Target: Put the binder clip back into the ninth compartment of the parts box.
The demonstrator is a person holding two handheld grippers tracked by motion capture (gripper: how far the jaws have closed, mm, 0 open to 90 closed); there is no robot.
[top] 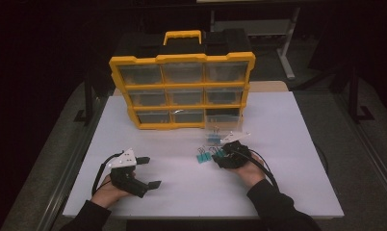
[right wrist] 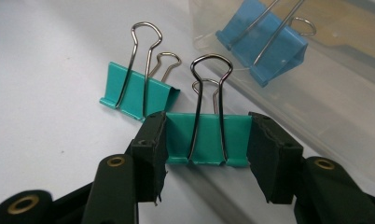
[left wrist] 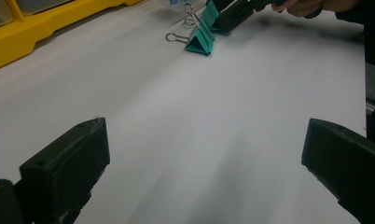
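Note:
Between the jaws of my right gripper (right wrist: 206,133) sits a teal binder clip (right wrist: 204,142), low over the white table (top: 278,159); each jaw presses on one end of it. A second teal clip (right wrist: 139,95) lies just beyond it on the table. My left gripper (top: 149,172) rests at the table's front left, jaws wide open and with nothing between them. In the left gripper view, the loose teal clip (left wrist: 199,42) lies in front of the right gripper (left wrist: 234,14).
A yellow organiser (top: 182,91) with clear drawers stands upright at the back centre. One clear drawer (right wrist: 344,116) lies pulled out on the table beside the clips, with a blue binder clip (right wrist: 265,46) in it. Bare table lies between the two grippers.

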